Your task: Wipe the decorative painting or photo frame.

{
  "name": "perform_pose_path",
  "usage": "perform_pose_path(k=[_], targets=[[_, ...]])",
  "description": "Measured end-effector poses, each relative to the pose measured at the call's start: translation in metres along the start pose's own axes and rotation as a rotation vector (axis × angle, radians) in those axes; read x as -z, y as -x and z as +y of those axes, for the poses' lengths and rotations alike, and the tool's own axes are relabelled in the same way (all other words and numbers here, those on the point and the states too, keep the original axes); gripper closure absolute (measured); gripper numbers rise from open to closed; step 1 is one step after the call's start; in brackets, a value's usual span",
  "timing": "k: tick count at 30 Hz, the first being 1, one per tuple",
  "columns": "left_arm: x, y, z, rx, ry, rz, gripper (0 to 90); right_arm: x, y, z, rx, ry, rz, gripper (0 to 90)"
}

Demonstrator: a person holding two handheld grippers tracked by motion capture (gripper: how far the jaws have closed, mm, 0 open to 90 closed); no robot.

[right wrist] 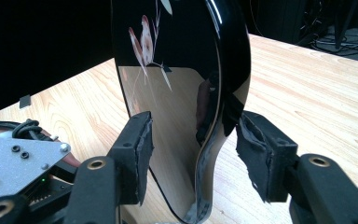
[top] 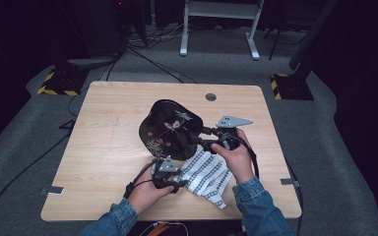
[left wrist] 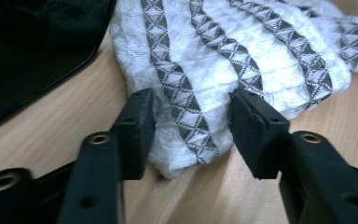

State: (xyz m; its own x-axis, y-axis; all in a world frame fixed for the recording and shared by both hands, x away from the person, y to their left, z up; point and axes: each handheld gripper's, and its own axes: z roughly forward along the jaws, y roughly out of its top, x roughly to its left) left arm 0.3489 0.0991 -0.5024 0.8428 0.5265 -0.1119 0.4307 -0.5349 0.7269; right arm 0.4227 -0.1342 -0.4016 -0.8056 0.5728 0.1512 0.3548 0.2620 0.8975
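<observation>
The black tray (top: pixel 170 129) lies near the middle of the table (top: pixel 103 142). Its near corner is covered by the patterned cloth (top: pixel 205 173), and in the left gripper view its upper part is cut off by the frame. The left gripper (top: pixel 170 183) has its jaws around the cloth's near fold; the left pad touches the cloth, but I cannot tell if both press. The right gripper (top: pixel 203 138) stands open around the tray's right rim, with a gap on both sides. The cloth lies near the table's front edge. The table's left half gives free room.
</observation>
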Motion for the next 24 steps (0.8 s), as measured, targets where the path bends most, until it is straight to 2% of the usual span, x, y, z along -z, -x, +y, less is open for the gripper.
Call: perform_pose_path(k=[3,6,9,10,13,16,17,18,24], targets=[[0.000,-0.001,0.000,-0.016,0.001,0.019,61.0,-0.001,0.000,0.000,0.001,0.000,-0.002,46.4],[0.000,-0.001,0.000,-0.024,0.001,0.026,74.4,-0.001,0.000,-0.001,0.000,0.000,-0.001,46.4],[0.001,-0.002,-0.001,-0.010,0.003,0.013,80.9,-0.002,0.001,-0.001,-0.001,-0.003,-0.002,46.4],[0.003,-0.004,-0.001,-0.010,0.009,-0.012,81.7,-0.002,0.001,-0.002,-0.001,-0.004,-0.002,46.4],[0.010,-0.006,0.002,-0.018,0.023,-0.043,82.5,-0.001,0.002,-0.002,-0.002,-0.003,-0.002,46.4],[0.027,-0.009,0.009,-0.038,0.052,-0.063,82.9,0.000,0.003,-0.002,-0.007,0.001,-0.005,46.4],[0.027,-0.009,0.009,-0.038,0.052,-0.063,83.0,0.000,0.003,-0.002,-0.009,0.003,-0.006,46.4],[0.041,-0.010,0.013,-0.055,0.080,-0.073,83.0,0.001,0.003,-0.002,-0.008,0.004,-0.005,46.4],[0.080,-0.017,0.022,-0.060,0.153,-0.045,83.2,0.001,0.003,-0.001,-0.011,0.008,-0.007,46.4]])
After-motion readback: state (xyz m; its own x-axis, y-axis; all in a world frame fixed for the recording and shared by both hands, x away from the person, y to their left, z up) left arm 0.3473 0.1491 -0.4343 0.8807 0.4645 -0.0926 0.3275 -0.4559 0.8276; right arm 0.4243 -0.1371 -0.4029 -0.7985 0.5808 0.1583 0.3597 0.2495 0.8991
